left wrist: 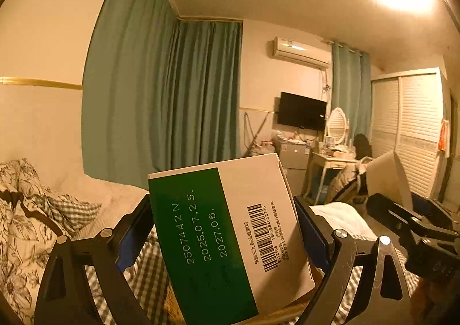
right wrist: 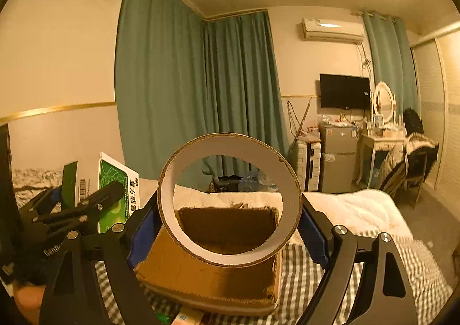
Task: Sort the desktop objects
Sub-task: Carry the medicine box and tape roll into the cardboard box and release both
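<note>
Two grippers are raised above a bed (right wrist: 345,210), each with something clamped between its blue pads.

On the left, the left gripper (left wrist: 224,227) grips a green and white medicine box (left wrist: 230,233) by its two long sides, held tilted with its back panel facing the camera. White print on the green half reads "2507442 N", "2025.07.25." and "2027.06."; the white half carries a barcode with small Chinese print beside it, too fine to read apart from the digits "8312565". From the right wrist camera the same box (right wrist: 115,181) shows its front at the left edge, green leaf artwork with a "999" mark and large Chinese characters down the side.

To the right, the right gripper (right wrist: 227,221) has its jaws set wide, pressed on the outer sides of a roll of brown tape (right wrist: 230,267), held with its white cardboard core facing the lens so the room shows through the hole. "GenRo" is partly legible on the black frame of the left gripper (right wrist: 86,210) in that view.
</note>
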`<state>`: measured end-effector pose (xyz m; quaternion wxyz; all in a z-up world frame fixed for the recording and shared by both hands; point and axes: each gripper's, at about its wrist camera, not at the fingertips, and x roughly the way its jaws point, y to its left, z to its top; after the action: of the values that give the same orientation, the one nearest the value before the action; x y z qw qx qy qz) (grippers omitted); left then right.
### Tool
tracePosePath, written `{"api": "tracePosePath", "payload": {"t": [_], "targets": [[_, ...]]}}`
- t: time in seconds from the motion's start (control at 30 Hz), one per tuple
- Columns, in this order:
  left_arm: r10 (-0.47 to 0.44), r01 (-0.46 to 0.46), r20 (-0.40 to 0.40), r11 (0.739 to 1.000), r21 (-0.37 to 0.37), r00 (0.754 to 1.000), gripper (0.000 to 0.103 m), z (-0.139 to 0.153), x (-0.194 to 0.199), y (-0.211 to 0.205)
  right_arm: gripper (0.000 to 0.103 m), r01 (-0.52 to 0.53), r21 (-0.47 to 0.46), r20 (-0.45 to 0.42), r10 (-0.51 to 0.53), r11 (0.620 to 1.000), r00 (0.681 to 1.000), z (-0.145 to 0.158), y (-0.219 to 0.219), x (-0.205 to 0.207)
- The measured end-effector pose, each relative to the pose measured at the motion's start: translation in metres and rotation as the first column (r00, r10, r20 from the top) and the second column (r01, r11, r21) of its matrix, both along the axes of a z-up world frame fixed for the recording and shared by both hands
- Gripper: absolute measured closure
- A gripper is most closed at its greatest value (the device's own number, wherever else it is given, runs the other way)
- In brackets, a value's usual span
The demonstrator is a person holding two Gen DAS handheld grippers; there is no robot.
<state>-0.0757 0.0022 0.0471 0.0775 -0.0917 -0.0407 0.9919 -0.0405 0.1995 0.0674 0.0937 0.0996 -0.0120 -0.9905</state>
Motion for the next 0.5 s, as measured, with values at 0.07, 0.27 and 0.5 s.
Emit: {"api": "tracePosePath", "payload": {"t": [0.07, 0.27, 0.5], "targets": [[0.026, -0.026, -0.005, 1.000, -0.011, 1.000, 0.010, -0.002, -0.011, -0.002, 0.018, -0.008, 0.014, -0.012, 0.008, 1.000, 1.000, 0.001, -0.002, -0.009], [0.073, -0.071, 0.045, 0.997, -0.028, 0.996, 0.010, -0.035, -0.040, -0.014, 0.018, -0.021, 0.021, 0.016, 0.021, 1.000, 1.000, -0.022, -0.004, -0.039], [0.083, -0.076, 0.125, 0.995, -0.057, 0.989, 0.010, -0.068, -0.076, -0.014, 0.018, -0.029, 0.025, 0.128, 0.026, 0.999, 0.991, -0.063, -0.010, -0.077]]}}
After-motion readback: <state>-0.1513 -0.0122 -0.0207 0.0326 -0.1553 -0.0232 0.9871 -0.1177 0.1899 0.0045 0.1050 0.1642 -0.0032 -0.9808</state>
